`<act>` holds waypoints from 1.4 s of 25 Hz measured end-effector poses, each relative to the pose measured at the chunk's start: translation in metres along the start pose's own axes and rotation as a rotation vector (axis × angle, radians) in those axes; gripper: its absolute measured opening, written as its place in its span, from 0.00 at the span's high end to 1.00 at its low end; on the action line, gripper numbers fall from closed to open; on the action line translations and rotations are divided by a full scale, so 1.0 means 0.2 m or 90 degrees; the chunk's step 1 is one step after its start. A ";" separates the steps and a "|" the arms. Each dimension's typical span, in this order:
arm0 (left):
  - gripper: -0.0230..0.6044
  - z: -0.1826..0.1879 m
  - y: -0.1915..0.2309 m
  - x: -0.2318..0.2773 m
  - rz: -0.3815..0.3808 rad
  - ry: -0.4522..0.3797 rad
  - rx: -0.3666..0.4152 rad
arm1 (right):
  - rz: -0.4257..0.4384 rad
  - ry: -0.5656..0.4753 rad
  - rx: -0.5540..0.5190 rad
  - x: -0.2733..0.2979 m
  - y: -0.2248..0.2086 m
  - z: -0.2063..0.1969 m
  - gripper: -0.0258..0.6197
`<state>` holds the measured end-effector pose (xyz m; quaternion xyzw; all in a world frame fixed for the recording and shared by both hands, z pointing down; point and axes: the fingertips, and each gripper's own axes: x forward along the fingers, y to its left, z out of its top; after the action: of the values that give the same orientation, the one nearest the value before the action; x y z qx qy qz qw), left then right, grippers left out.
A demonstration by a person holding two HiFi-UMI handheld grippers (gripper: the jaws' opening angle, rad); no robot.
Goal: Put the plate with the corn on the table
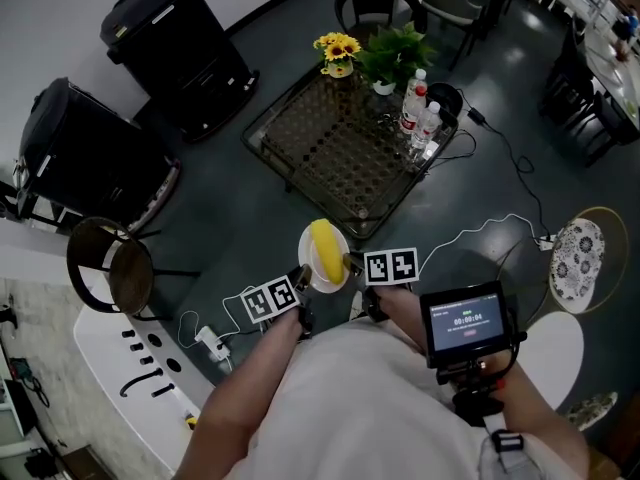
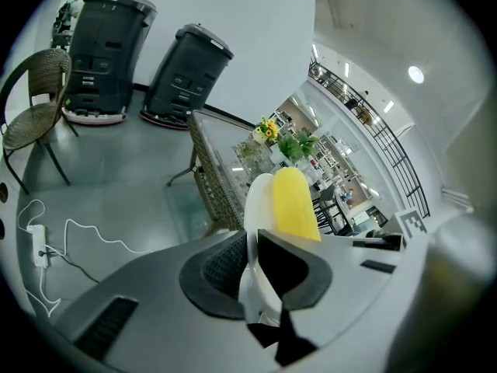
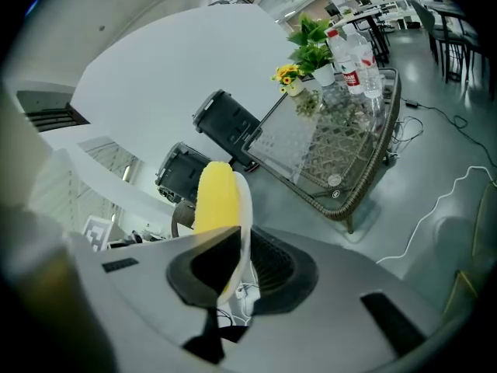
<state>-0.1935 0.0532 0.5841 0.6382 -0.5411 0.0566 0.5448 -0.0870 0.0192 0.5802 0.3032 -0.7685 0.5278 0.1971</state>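
A white plate [image 1: 309, 268] with a yellow corn cob [image 1: 326, 250] on it is held in the air just in front of the near corner of a glass-topped wicker table [image 1: 330, 148]. My left gripper [image 1: 300, 280] is shut on the plate's left rim, and my right gripper [image 1: 350, 265] is shut on its right rim. In the left gripper view the plate [image 2: 258, 200] stands edge-on between the jaws with the corn [image 2: 293, 202] beside it. The right gripper view shows the plate [image 3: 244, 208] and corn [image 3: 217, 196] likewise clamped.
On the table's far end stand a sunflower pot [image 1: 338, 54], a green plant [image 1: 394, 56] and water bottles [image 1: 417, 111]. Two black machines [image 1: 180, 43] stand at the left, near a wicker chair [image 1: 115, 268]. Cables [image 1: 490, 230] and a power strip [image 1: 211, 343] lie on the floor.
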 end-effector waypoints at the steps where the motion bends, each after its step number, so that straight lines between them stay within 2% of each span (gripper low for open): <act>1: 0.89 0.01 -0.01 0.02 0.001 -0.001 0.000 | 0.001 0.002 0.000 0.00 -0.01 0.02 0.89; 9: 0.89 0.13 -0.08 0.09 -0.007 -0.021 0.013 | 0.013 -0.021 -0.004 0.00 -0.04 0.17 0.89; 21: 0.89 0.20 -0.11 0.19 -0.015 -0.010 0.013 | 0.010 -0.037 0.015 0.01 -0.10 0.27 0.89; 35: 0.89 0.42 -0.16 0.46 -0.061 0.070 0.070 | -0.038 -0.082 0.087 0.07 -0.24 0.47 0.89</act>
<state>-0.1750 -0.0729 0.5903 0.6882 -0.4754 0.0952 0.5397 -0.0641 -0.0845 0.5877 0.3719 -0.7322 0.5527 0.1418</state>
